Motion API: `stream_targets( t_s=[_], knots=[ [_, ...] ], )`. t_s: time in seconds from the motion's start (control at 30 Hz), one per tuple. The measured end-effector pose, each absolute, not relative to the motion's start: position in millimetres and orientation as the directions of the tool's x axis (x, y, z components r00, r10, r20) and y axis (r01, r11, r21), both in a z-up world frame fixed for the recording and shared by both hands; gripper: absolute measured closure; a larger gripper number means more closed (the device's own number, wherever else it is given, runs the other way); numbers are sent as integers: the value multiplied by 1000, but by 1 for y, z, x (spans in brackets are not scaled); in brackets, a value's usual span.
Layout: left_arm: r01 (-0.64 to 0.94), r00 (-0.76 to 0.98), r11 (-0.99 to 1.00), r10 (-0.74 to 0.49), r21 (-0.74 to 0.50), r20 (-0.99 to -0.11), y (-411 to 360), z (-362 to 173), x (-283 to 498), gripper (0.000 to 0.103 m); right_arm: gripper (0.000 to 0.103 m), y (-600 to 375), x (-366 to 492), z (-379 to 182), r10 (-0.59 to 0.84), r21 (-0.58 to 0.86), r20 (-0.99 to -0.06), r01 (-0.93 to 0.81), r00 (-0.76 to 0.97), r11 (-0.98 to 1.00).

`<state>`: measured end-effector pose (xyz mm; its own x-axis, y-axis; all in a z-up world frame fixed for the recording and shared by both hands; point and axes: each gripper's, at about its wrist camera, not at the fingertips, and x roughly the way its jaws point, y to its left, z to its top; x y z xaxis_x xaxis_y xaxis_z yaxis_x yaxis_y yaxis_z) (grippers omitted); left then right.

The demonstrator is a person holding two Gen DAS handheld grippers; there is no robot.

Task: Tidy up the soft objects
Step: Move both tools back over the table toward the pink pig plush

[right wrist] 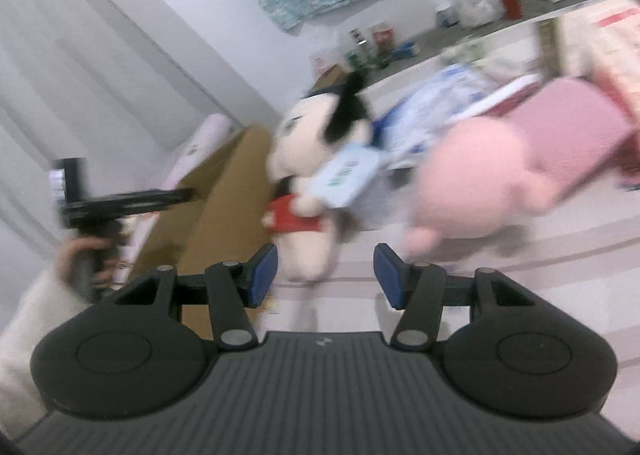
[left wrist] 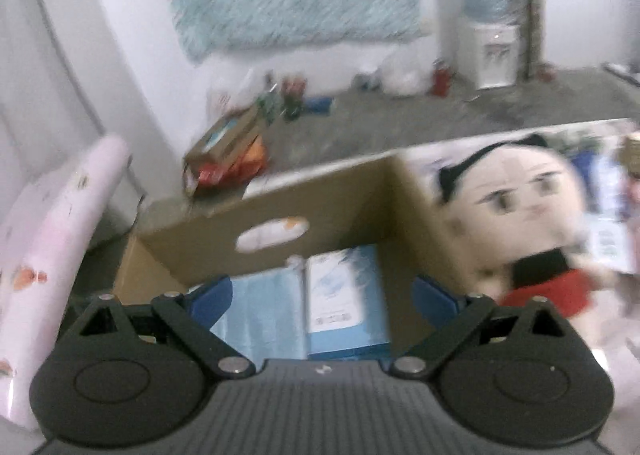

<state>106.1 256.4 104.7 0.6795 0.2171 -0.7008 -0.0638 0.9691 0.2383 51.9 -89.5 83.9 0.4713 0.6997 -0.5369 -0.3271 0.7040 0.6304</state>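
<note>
While both tongs hang released, right gripper (right wrist: 326, 275) nearer doll (right wrist: 316, 191), straight ahead, long axis toward it; left gripper (left wrist: 322, 297) over cardboard box (left wrist: 256, 215).

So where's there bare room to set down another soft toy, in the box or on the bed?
Inside the cardboard box, blue packages cover the floor that shows; the left corner looks bare. On the bed, the white strip before the right gripper and right of it is free. Behind, the doll, pink plush and pink pillow crowd together.
</note>
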Motion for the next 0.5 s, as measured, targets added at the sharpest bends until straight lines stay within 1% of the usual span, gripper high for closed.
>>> stream_targets(
  t_s=[0.13, 0.23, 0.27, 0.3, 0.33, 0.37, 0.4, 0.47, 0.5],
  knots=[
    [87, 738, 970, 91, 229, -669, 201, 128, 89, 5, 50, -128, 48, 74, 645, 592, -563, -293, 516, 751],
    [220, 734, 954, -27, 201, -678, 153, 130, 87, 6, 50, -148, 48, 65, 643, 611, -550, -268, 534, 745],
    [273, 724, 942, -68, 195, -686, 136, 127, 89, 6, 48, -152, 49, 63, 638, 609, -549, -264, 540, 748],
    [315, 714, 928, -93, 199, -694, 122, 121, 92, 6, 45, -154, 50, 62, 635, 604, -550, -267, 543, 751],
    [355, 702, 911, -110, 212, -704, 105, 114, 96, 8, 42, -155, 51, 62, 635, 595, -549, -280, 544, 754],
    [376, 694, 900, -116, 221, -710, 93, 109, 98, 11, 36, -156, 52, 62, 632, 581, -546, -295, 549, 758],
    [403, 683, 887, -127, 226, -720, 78, 101, 102, 12, 34, -155, 53, 61, 627, 567, -544, -307, 557, 764],
    [467, 650, 857, -167, 217, -741, 53, 85, 110, 19, 34, -155, 54, 59, 621, 538, -537, -335, 571, 774],
    [493, 638, 843, -182, 215, -748, 43, 77, 112, 20, 34, -157, 53, 57, 624, 534, -528, -346, 576, 771]
  ],
)
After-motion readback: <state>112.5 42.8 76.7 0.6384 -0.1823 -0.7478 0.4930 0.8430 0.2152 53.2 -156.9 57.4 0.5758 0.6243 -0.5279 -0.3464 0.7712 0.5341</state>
